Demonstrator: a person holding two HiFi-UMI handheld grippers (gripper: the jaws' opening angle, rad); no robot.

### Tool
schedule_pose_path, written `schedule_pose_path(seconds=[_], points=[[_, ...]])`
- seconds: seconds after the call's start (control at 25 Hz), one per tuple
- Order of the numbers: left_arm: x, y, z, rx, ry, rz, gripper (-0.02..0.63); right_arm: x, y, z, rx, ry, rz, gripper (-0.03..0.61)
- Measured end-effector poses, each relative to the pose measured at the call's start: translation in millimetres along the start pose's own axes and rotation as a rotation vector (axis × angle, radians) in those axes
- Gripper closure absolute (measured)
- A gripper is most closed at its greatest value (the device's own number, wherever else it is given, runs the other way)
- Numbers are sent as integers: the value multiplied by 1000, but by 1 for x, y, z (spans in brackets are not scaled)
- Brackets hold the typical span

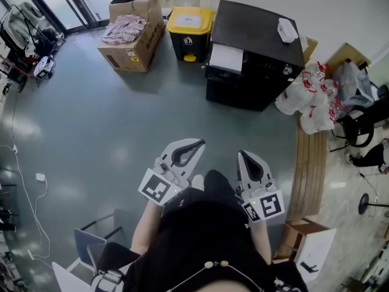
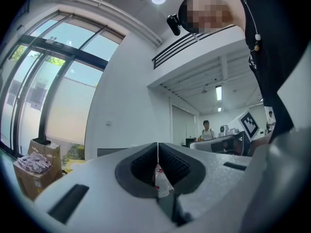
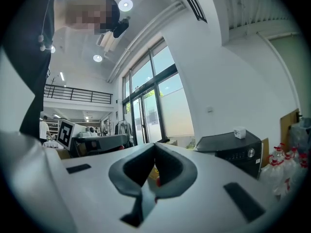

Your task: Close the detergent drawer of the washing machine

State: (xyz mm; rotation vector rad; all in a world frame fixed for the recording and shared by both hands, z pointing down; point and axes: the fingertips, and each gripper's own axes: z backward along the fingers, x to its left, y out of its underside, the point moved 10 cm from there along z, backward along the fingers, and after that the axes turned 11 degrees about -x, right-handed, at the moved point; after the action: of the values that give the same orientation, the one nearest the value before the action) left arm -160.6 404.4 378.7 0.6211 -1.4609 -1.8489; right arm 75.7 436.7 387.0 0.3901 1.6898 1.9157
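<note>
The black washing machine (image 1: pixel 258 47) stands against the far wall, and a white slab (image 1: pixel 226 58) juts from its front at the top left like a pulled-out detergent drawer. In the right gripper view the machine (image 3: pixel 235 154) sits to the right, well beyond the jaws. Both grippers are held close to the person's body, far from the machine and pointing level. The left gripper (image 1: pixel 199 143) (image 2: pixel 157 145) is shut with nothing between its pads. The right gripper (image 1: pixel 242 155) (image 3: pixel 155 147) is also shut and empty.
A small white object (image 1: pixel 287 29) lies on the machine's top. Left of the machine are a yellow-lidded bin (image 1: pixel 190 32) and a cardboard box (image 1: pixel 130 32) holding cloth. White bags (image 1: pixel 307 96) and a wooden bench (image 1: pixel 310 169) are on the right. Grey floor (image 1: pixel 109 132) lies between me and the machine.
</note>
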Motion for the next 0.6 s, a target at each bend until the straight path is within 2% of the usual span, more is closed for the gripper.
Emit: schedule_pose_path(seconds=[0.12, 0.28, 0.48, 0.6], points=[[7, 1, -2, 16, 1, 10, 607, 1, 1, -7, 4, -5, -8, 574], [15, 3, -8, 39, 8, -20, 607, -1, 1, -18, 1, -20, -10, 574], [29, 11, -20, 30, -4, 22, 606, -12, 4, -31, 15, -27, -8, 574], [37, 17, -30, 38, -11, 21, 606, -26, 8, -40, 20, -28, -11, 574]])
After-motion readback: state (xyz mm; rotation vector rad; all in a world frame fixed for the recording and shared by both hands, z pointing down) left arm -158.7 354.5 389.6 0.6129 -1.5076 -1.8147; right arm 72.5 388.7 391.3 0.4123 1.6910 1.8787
